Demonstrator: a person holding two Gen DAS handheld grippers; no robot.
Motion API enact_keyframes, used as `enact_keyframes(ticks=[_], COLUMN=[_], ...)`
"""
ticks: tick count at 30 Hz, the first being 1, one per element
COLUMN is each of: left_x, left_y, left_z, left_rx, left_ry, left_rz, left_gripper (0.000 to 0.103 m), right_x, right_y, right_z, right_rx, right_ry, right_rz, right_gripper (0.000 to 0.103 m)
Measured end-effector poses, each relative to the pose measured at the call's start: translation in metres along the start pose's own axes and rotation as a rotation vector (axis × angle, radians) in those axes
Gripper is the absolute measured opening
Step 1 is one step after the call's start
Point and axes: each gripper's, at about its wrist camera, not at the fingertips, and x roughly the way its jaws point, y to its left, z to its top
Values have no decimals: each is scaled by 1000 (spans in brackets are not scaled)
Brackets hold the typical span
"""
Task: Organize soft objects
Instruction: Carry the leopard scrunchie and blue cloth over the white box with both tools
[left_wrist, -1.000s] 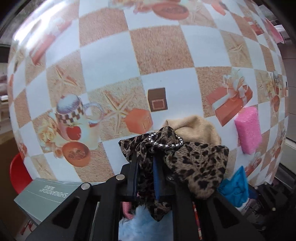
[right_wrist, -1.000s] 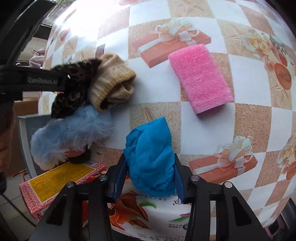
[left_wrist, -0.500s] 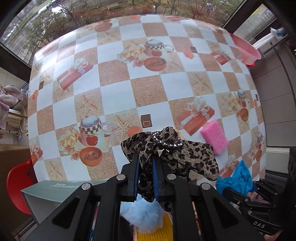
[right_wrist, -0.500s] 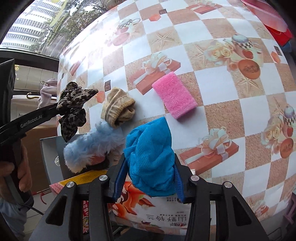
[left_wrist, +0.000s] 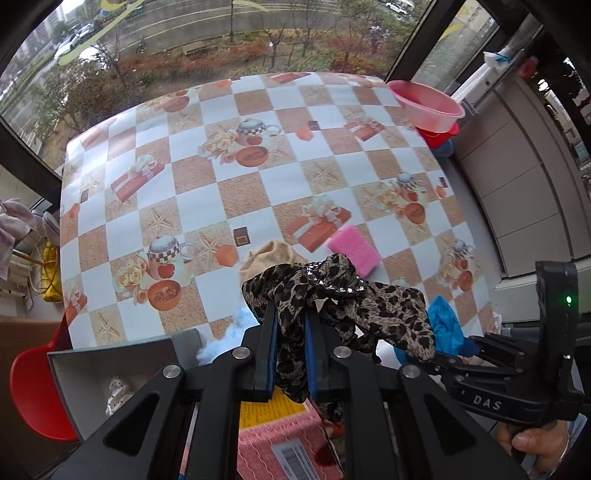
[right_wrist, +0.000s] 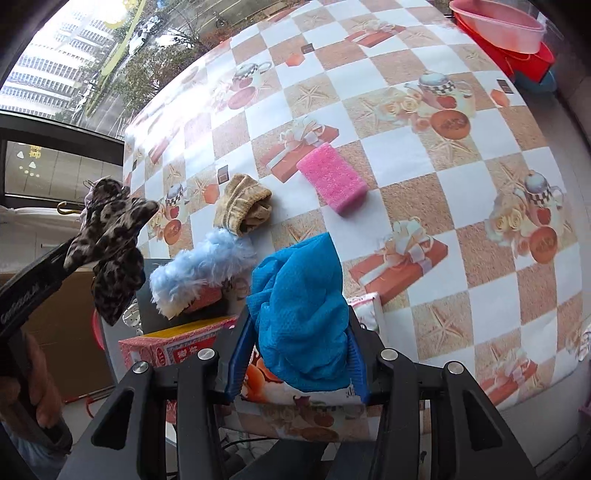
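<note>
My left gripper (left_wrist: 290, 314) is shut on a leopard-print bow (left_wrist: 332, 291) and holds it in the air off the table's near edge; the bow also shows at the left of the right wrist view (right_wrist: 110, 236). My right gripper (right_wrist: 299, 332) is shut on a blue mesh cloth (right_wrist: 301, 306), also lifted; the cloth shows in the left wrist view (left_wrist: 445, 326). On the table lie a tan knit piece (right_wrist: 245, 206), a pink sponge (right_wrist: 332, 179) and a fluffy light-blue piece (right_wrist: 199, 269) at the near edge.
The checked tablecloth (left_wrist: 240, 192) covers the table. A grey open box (left_wrist: 110, 365) and red printed boxes (left_wrist: 280, 439) stand below the near edge. A pink basin (left_wrist: 424, 105) sits off the far right corner. A red chair (left_wrist: 33, 395) is at the lower left.
Both grippers have pulled back and up from the table with their cloths. The table looks farther away and the boxes below the edge have come into view.
</note>
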Motion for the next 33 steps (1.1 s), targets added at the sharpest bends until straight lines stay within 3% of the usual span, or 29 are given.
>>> enact_keyframes(ticks=[15, 25, 33], left_x=[-52, -73, -73], left_y=[4, 48, 90], left_z=[-67, -123, -174], left_rx=[-9, -109, -192], left_ry=[-62, -86, -62], left_rz=[-23, -12, 27], left_gripper=[14, 14, 14], right_x=[-31, -31, -21], right_y=[38, 92, 140], right_z=[-46, -77, -100], right_rx=[-21, -125, -230], right_ry=[-50, -38, -15], right_rz=[8, -10, -23], right_gripper=[47, 47, 47])
